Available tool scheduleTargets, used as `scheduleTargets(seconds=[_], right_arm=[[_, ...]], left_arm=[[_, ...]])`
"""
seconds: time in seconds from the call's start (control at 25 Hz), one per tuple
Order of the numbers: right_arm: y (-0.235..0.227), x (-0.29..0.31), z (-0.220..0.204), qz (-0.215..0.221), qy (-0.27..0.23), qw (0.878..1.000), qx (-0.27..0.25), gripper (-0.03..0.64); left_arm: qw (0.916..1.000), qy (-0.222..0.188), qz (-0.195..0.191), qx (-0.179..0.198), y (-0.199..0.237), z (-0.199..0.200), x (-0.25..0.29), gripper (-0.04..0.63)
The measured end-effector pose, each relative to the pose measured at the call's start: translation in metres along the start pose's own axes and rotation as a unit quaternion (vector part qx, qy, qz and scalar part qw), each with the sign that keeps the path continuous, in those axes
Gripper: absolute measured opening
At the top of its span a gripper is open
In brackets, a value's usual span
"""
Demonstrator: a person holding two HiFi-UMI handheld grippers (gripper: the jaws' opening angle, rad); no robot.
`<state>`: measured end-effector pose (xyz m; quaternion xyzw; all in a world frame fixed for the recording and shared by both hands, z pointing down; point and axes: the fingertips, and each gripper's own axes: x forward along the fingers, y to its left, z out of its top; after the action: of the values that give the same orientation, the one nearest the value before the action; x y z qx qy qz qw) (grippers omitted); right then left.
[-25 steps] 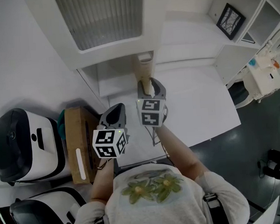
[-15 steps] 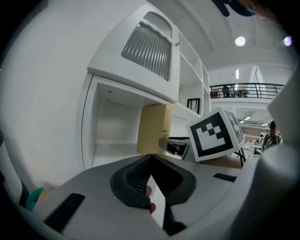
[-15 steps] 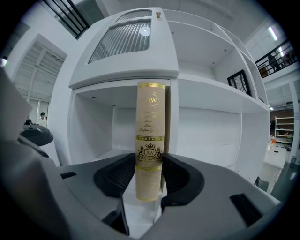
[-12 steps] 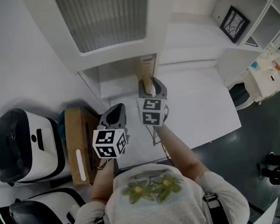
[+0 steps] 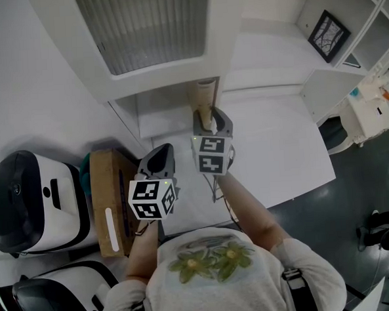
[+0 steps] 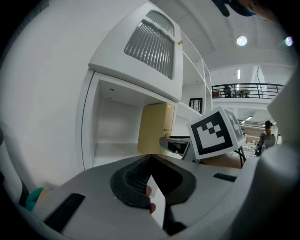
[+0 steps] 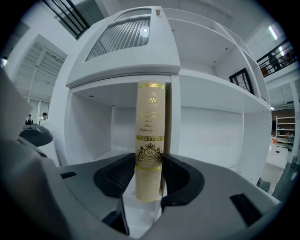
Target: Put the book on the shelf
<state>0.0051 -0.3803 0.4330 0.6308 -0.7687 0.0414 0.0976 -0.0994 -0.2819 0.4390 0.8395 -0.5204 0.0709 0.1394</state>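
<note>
two tools, one book: the left tool is pinched together, empty; the right tool clamps one tall cream, gold-printed book upright before the white shelf unit's open lower compartment.

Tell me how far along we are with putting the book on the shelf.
Done: the book is upright at an open compartment of the shelf. In hand: the right gripper is shut on it; the left gripper is shut, empty. Left: seat it and release; whether it rests on the board is unclear.
</note>
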Motion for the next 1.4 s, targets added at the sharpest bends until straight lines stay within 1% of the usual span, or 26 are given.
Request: scheduleTargets(seconds=[0.4, 0.64, 0.8, 0.88, 0.96, 1.04, 1.16, 1.28, 1.4], right_arm=[[0.001, -0.004, 0.001, 0.012, 0.000, 1.000, 0.011, 0.199], [0.006, -0.025, 0.006, 0.023, -0.004, 1.000, 0.014, 0.199], [0.010, -0.043, 0.009, 0.041, -0.011, 0.999, 0.020, 0.193], [0.010, -0.051, 0.008, 0.046, -0.014, 0.999, 0.024, 0.157], [0.009, -0.059, 0.003, 0.046, -0.011, 0.998, 0.028, 0.091], [0.010, -0.068, -0.001, 0.051, -0.005, 0.998, 0.033, 0.062], [0.017, -0.080, 0.000, 0.072, -0.013, 0.996, 0.046, 0.043], [0.026, -0.092, 0.004, 0.104, -0.032, 0.992, 0.061, 0.038], [0.036, -0.103, 0.002, 0.138, -0.040, 0.987, 0.076, 0.037]], left_arm=[[1.0000, 0.000, 0.002, 0.002, -0.002, 0.003, 0.001, 0.025], [1.0000, -0.001, -0.002, -0.001, -0.006, 0.002, 0.000, 0.025], [1.0000, 0.001, -0.006, -0.001, -0.009, 0.000, -0.002, 0.025], [1.0000, 0.001, -0.008, 0.000, -0.012, -0.001, -0.004, 0.025], [0.9999, 0.001, -0.011, 0.000, -0.015, -0.001, -0.005, 0.025], [0.9999, 0.001, -0.013, 0.001, -0.018, -0.002, -0.007, 0.025], [0.9999, 0.000, -0.016, 0.001, -0.022, -0.002, -0.011, 0.025], [0.9998, -0.002, -0.019, 0.002, -0.027, -0.002, -0.015, 0.025], [0.9997, -0.003, -0.022, 0.003, -0.032, -0.002, -0.020, 0.025]])
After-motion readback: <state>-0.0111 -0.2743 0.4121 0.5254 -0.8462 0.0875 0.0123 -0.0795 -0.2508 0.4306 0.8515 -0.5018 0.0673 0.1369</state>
